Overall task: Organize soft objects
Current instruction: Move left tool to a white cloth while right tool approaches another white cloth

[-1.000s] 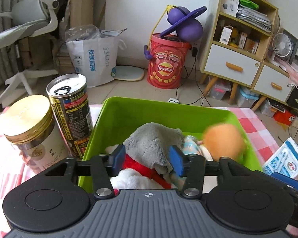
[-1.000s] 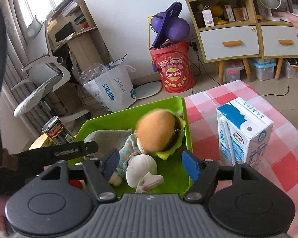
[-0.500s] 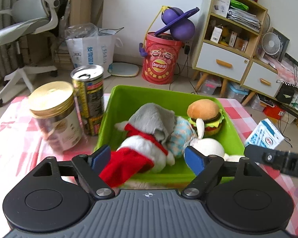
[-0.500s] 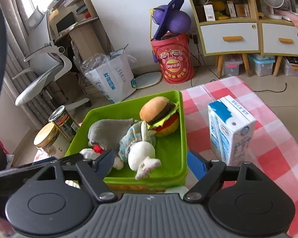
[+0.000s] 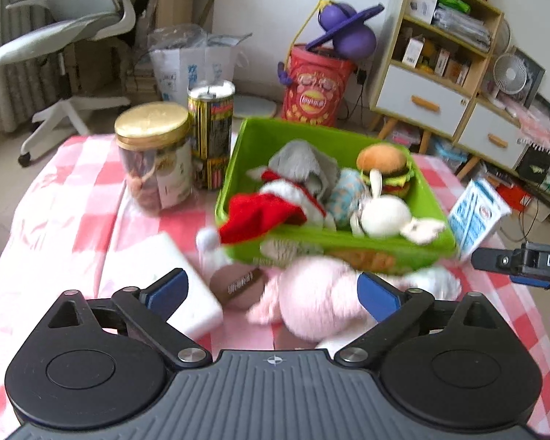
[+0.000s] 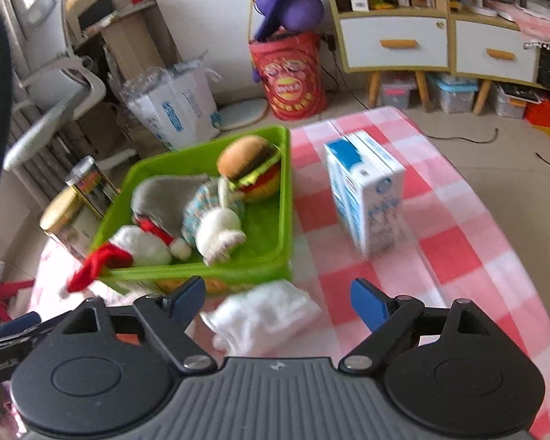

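A green bin (image 5: 333,242) (image 6: 286,198) on the checked table holds a plush burger (image 5: 383,168) (image 6: 249,167), a white rabbit doll (image 5: 381,214) (image 6: 216,229) and a grey and white plush with a red hat (image 5: 260,216) (image 6: 99,264) hanging over the rim. A pink plush (image 5: 315,300) and a small brown ball (image 5: 238,286) lie in front of the bin, between the fingers of my open left gripper (image 5: 273,288). A white soft item (image 6: 264,315) lies before my open, empty right gripper (image 6: 278,297).
A gold-lidded jar (image 5: 154,154) and a tall can (image 5: 211,132) stand left of the bin. A milk carton (image 6: 366,190) (image 5: 476,216) stands right of it. A white box (image 5: 157,278) lies at front left. A chair, shelves and a red drum stand beyond the table.
Both grippers have pulled back from the bin and opened wide. The left let go of the grey plush and the right dropped the burger into the bin. The pink plush and white item came into view.
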`<act>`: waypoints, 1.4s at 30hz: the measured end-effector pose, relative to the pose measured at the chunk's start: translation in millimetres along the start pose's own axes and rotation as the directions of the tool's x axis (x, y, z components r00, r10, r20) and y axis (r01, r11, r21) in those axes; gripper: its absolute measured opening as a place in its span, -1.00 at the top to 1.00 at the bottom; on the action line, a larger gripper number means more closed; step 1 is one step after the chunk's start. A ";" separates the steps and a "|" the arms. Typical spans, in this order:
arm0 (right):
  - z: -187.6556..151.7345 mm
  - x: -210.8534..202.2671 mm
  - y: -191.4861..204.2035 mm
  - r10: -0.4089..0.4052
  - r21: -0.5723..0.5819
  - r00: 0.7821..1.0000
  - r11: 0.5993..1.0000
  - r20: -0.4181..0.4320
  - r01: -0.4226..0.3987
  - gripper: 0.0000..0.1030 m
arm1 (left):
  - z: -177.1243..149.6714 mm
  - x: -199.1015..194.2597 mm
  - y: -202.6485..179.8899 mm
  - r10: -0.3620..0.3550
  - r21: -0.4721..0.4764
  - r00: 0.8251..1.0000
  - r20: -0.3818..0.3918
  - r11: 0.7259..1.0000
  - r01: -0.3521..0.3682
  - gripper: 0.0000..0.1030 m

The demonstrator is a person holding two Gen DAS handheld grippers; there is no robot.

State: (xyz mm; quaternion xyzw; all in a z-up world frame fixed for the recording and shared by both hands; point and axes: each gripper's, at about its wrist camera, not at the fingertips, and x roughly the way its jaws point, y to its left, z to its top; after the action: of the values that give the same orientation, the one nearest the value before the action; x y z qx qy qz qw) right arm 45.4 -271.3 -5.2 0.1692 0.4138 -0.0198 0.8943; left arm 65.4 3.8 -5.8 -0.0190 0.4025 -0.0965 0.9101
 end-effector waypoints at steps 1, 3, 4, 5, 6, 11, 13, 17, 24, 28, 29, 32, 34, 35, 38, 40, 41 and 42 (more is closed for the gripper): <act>-2.0 0.0 -1.5 -0.013 0.002 1.000 1.000 -0.011 0.013 -0.25 | -3.9 -0.2 -1.7 0.004 -0.003 1.000 -0.011 1.000 -0.004 -0.89; -4.5 0.4 -4.5 -0.020 0.011 0.999 1.000 -0.032 0.020 -0.25 | -12.5 0.1 -3.4 0.003 -0.010 1.000 -0.029 1.000 -0.004 -0.89; -6.6 1.3 -5.4 -0.018 0.015 0.999 1.000 -0.042 0.019 -0.25 | -18.1 0.5 -4.2 0.002 -0.010 0.999 -0.039 1.000 -0.002 -0.89; -9.1 2.5 -6.5 -0.016 0.018 0.998 1.000 -0.053 0.017 -0.25 | -22.0 1.4 -5.4 0.001 -0.006 0.999 -0.052 1.000 -0.001 -0.89; -11.5 3.5 -7.4 -0.016 0.021 0.998 1.000 -0.065 0.017 -0.26 | -25.8 2.0 -6.1 0.000 -0.002 0.998 -0.059 1.000 0.000 -0.89; -24.7 9.5 -7.6 -0.020 0.032 0.990 0.999 -0.137 0.024 -0.26 | -38.0 2.8 -12.7 -0.016 0.033 0.997 -0.076 0.999 0.019 -0.90; -27.8 11.5 -8.6 -0.029 0.040 0.987 0.999 -0.155 0.036 -0.26 | -44.2 3.2 -17.2 -0.026 0.064 0.996 -0.080 0.997 0.031 -0.90; -30.5 16.3 -15.1 -0.029 0.084 0.983 0.995 -0.183 0.045 -0.26 | -57.3 8.5 -29.2 -0.020 0.141 0.995 -0.097 0.989 0.034 -0.90; -32.2 31.1 -26.4 0.005 0.186 0.977 0.982 -0.215 0.036 -0.26 | -73.4 19.2 -48.7 -0.033 0.234 0.993 -0.117 0.970 0.060 -0.89; -33.9 36.9 -28.2 0.045 0.220 0.978 0.976 -0.205 0.001 -0.26 | -78.9 22.8 -55.5 -0.059 0.257 0.993 -0.105 0.963 0.085 -0.89; -34.5 39.0 -28.5 0.052 0.226 0.978 0.974 -0.201 -0.006 -0.26 | -80.4 23.6 -56.4 -0.068 0.259 0.993 -0.097 0.962 0.091 -0.88; -35.8 45.5 -30.1 0.070 0.249 0.978 0.968 -0.196 -0.019 -0.26 | -82.8 26.1 -56.5 -0.094 0.246 0.992 -0.078 0.963 0.111 -0.84; -36.0 49.1 -30.4 0.085 0.264 0.978 0.964 -0.191 -0.032 -0.26 | -83.3 28.3 -55.4 -0.108 0.234 0.992 -0.069 0.965 0.121 -0.82; -35.8 50.6 -30.5 0.092 0.269 0.978 0.962 -0.186 -0.039 -0.26 | -83.4 29.3 -55.1 -0.112 0.230 0.992 -0.064 0.965 0.123 -0.80; -35.1 52.9 -30.7 0.108 0.279 0.981 0.959 -0.163 -0.059 -0.26 | -82.6 31.3 -53.1 -0.133 0.213 0.990 -0.054 0.967 0.141 -0.70; -34.4 54.3 -28.9 0.116 0.280 0.982 0.958 -0.151 -0.070 -0.26 | -81.9 33.2 -52.0 -0.140 0.199 0.989 -0.053 0.969 0.148 -0.67; -34.2 55.4 -27.5 0.122 0.277 0.981 0.958 -0.148 -0.077 -0.26 | -81.5 34.1 -51.7 -0.143 0.193 0.988 -0.054 0.970 0.150 -0.65; -34.1 56.7 -26.2 0.126 0.275 0.981 0.958 -0.146 -0.082 -0.26 | -81.2 34.4 -51.8 -0.146 0.188 0.988 -0.056 0.970 0.154 -0.64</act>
State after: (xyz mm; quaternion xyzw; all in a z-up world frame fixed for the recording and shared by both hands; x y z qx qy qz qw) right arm 53.0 -279.2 -75.5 0.3112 0.4692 -0.0146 0.8263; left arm 19.9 -50.1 -79.8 0.0406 0.4076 -0.2036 0.8893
